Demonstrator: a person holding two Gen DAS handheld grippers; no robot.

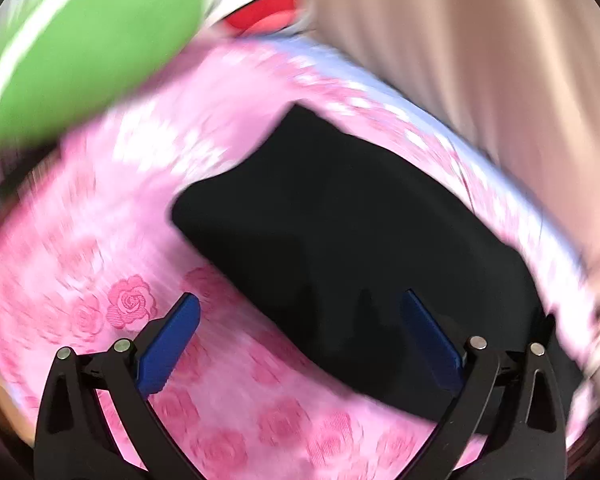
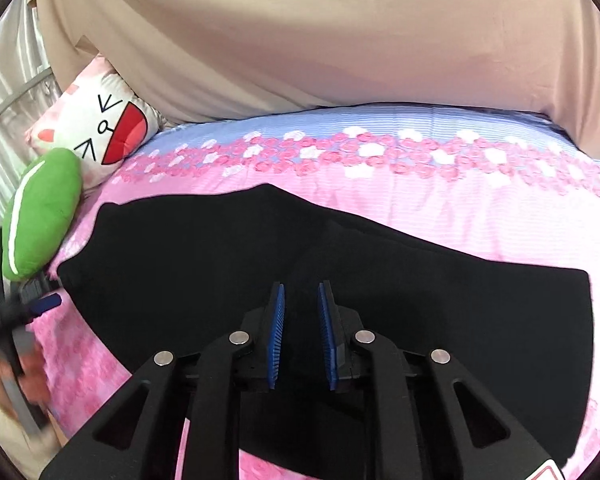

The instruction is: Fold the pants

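Our right tongs point(image 2: 300, 336) stand narrow, with nothing visibly pinched, over the black pants point(image 2: 260, 272) spread on the pink rose bedspread point(image 2: 460, 200). Our left tongs point(image 1: 300, 320) gape wide, empty. Beyond lie a green cushion point(image 2: 40, 212) and beige curtain point(image 2: 320, 32).

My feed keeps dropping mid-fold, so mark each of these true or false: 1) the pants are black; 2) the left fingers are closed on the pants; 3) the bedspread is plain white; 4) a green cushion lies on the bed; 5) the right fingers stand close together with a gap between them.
1) The pants are black. True.
2) The left gripper is closed on the pants. False: its fingers stand wide open, gripping nothing.
3) The bedspread is plain white. False: it is pink with roses and a blue band.
4) A green cushion lies on the bed. True.
5) The right gripper has fingers close together, a gap showing. True.
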